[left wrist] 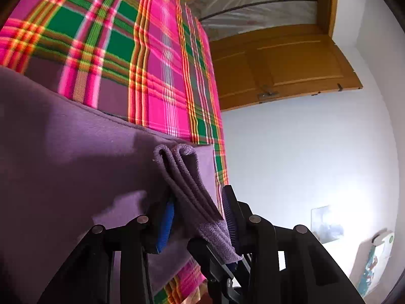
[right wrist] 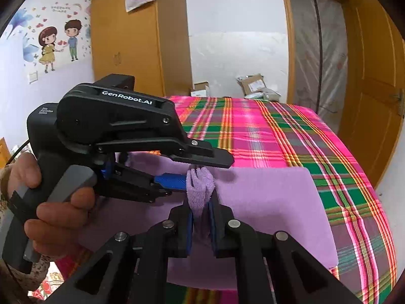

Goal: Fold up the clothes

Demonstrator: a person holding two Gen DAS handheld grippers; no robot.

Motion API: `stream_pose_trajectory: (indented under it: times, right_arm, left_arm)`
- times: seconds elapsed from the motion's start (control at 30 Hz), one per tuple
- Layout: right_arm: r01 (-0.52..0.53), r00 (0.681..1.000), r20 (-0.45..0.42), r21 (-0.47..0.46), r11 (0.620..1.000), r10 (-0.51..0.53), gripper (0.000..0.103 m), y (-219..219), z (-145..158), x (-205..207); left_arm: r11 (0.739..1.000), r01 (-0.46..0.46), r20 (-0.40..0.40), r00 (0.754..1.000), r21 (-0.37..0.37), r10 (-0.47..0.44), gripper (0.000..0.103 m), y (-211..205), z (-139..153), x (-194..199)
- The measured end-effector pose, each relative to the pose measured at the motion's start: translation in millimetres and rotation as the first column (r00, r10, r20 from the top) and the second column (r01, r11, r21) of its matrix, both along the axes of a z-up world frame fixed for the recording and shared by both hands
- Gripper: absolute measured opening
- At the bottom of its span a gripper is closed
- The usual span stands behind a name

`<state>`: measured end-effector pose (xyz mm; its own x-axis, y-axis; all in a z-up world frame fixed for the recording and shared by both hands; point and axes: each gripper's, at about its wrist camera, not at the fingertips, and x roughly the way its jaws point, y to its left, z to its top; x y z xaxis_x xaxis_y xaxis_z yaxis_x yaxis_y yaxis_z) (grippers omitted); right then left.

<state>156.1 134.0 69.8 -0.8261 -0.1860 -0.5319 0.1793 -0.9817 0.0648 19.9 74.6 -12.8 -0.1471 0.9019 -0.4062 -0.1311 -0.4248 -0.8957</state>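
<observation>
Right wrist view: the right gripper (right wrist: 201, 224) has its two blue-padded fingers drawn in tight on a bunched, folded edge of the purple towel (right wrist: 265, 202), the fabric standing up between the pads as a thick tuft. Just beside it on the left, the left gripper (right wrist: 202, 171) comes in sideways, held by a hand (right wrist: 50, 202) wrapped around its grey trigger; one black finger lies above the same tuft and a blue-padded finger below, but from here it is hard to tell whether they press the cloth. In the left wrist view the left gripper (left wrist: 200, 217) shows a gap between its blue pads, with several folded layers of the towel (left wrist: 76, 164) running through that gap and leaning against the right-hand pad; the other pad seems to stand a little clear of the cloth, so whether it truly pinches cannot be told. The rest of the towel lies spread flat on the plaid bedspread (right wrist: 278, 131), pink, green and orange, which covers the bed. Beyond the bed stand a wooden wardrobe (right wrist: 126, 50), cardboard boxes (right wrist: 253, 83) by the white wall, and a wooden door (right wrist: 374, 101) at the right.
</observation>
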Motion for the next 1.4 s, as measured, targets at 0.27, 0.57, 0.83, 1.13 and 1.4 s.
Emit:
stream_pose_trajectory:
  times: [0.27, 0.57, 0.83, 1.13, 1.4]
  right_arm:
    - [-0.064, 0.998, 0.003, -0.035, 0.997, 0.064, 0.011, -20.8, 2.0, -2.2]
    - [-0.088, 0.991, 0.095, -0.051, 0.995, 0.093, 0.013, -32.1, -23.4, -18.3]
    - [-0.102, 0.982, 0.153, -0.092, 0.99, 0.115, 0.019, -29.2, -28.1, -16.7]
    - [-0.156, 0.977, 0.117, -0.165, 0.974, 0.177, 0.029, -18.9, -15.2, 5.4]
    - [0.147, 0.985, 0.103, -0.101, 0.984, -0.136, 0.029, 58.0, -7.2, -3.9]
  left_arm:
    - [0.997, -0.058, -0.052, 0.997, -0.049, 0.056, 0.038, -22.7, 11.8, 4.7]
    - [0.989, -0.106, 0.021, 0.994, -0.105, 0.109, 0.038, -34.6, -14.1, -11.9]
    - [0.982, -0.139, 0.013, 0.99, -0.125, 0.141, 0.038, -45.0, -16.9, -12.6]
    - [0.97, -0.204, -0.026, 0.979, -0.132, 0.203, 0.038, -55.3, -9.8, -6.4]
    - [0.946, -0.286, -0.13, 0.955, -0.153, 0.268, 0.038, -70.9, 10.0, 6.3]
